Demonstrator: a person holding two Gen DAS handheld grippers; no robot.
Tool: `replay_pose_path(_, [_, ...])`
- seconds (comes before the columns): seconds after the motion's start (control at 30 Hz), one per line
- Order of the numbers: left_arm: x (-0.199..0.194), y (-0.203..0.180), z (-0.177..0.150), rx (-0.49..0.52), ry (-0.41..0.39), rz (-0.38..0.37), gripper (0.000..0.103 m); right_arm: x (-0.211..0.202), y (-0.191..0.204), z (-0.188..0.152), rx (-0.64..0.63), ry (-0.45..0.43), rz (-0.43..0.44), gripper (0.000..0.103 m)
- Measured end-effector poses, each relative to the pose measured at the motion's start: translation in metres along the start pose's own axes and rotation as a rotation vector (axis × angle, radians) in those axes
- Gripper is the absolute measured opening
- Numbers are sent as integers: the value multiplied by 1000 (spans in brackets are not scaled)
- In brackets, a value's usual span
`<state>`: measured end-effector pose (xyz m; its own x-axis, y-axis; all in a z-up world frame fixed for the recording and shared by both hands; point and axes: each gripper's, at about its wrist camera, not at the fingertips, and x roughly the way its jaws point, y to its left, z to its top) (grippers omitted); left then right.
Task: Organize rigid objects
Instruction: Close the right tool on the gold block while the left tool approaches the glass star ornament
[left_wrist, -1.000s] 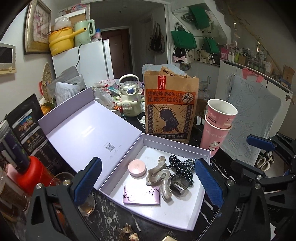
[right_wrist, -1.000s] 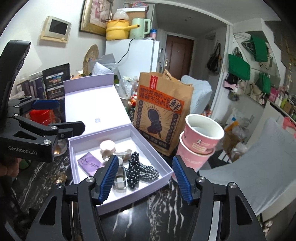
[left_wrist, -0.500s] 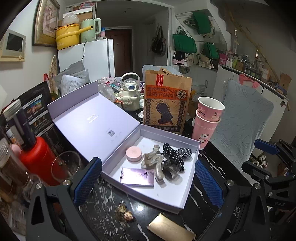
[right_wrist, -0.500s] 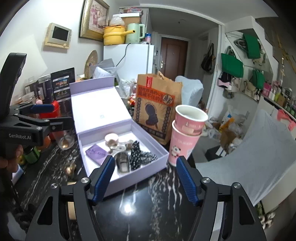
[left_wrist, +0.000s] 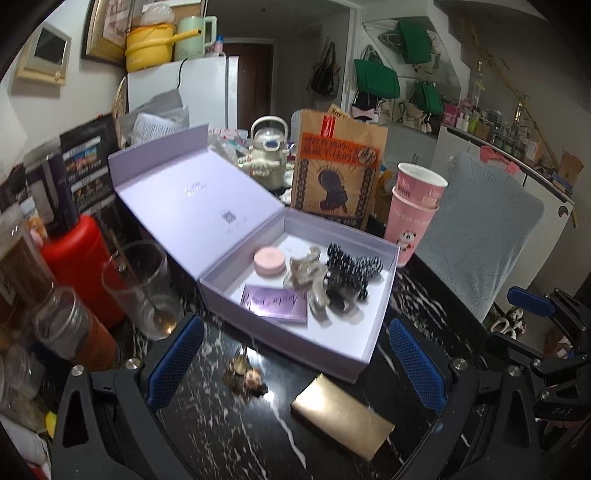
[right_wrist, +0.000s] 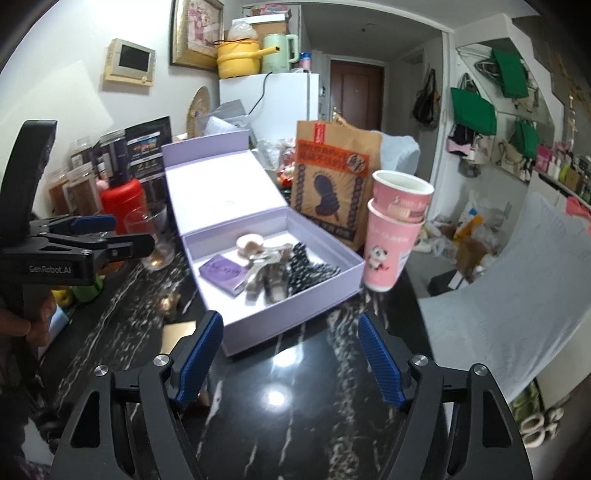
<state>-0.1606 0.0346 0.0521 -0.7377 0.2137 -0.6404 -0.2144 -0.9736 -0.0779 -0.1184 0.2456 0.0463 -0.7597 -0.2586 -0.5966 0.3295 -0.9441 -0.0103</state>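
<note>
An open lilac box (left_wrist: 288, 341) on the black marble table holds a pink round compact (left_wrist: 269, 260), a purple flat palette (left_wrist: 275, 304), beige hair clips (left_wrist: 306, 271) and a black dotted bow clip (left_wrist: 351, 271). In front of the box lie a gold flat case (left_wrist: 343, 421) and a small trinket (left_wrist: 245, 376). My left gripper (left_wrist: 295, 363) hovers open above these two and holds nothing. In the right wrist view the box (right_wrist: 277, 321) sits just beyond my right gripper (right_wrist: 290, 356), whose jaws are opening with nothing between them.
Stacked pink paper cups (left_wrist: 413, 206) and a brown paper bag (left_wrist: 336, 177) stand behind the box. A drinking glass (left_wrist: 144, 291), a red bottle (left_wrist: 81, 266) and several jars crowd the left. The table edge runs at the right, by a grey padded chair (left_wrist: 480, 236).
Both grippers have drawn back from the box, which now looks smaller. The gold case and the trinket have come into the left view. The right jaws stand wider.
</note>
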Motion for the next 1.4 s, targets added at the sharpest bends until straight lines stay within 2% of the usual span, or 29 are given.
replay_pose_path(0.23, [3,6,-23,18,47,24,102,7,18,-21,-18,31,46,76])
replay_pose_path(0.4, [10,12,-43,13,114,2,102,17,34,-34,-45,60,77,76])
replay_pose_path(0.57, [14,17,-59,14,146,5,102,27,47,-46,-58,84,118,76])
replay_pose_path(0.93, [38,39,-92,-66,241,-4,102,57,74,-69,-57,175,192,76])
replay_pose_path(1.03, [41,46,-95,-82,244,-5,102,68,78,-71,-53,204,205,76])
replay_pose_path(1.27, [47,62,-95,-79,237,15,102,89,85,-72,-36,209,231,76])
replay_pose_path(1.4, [53,68,-94,-90,251,-13,102,100,85,-71,-19,210,238,76])
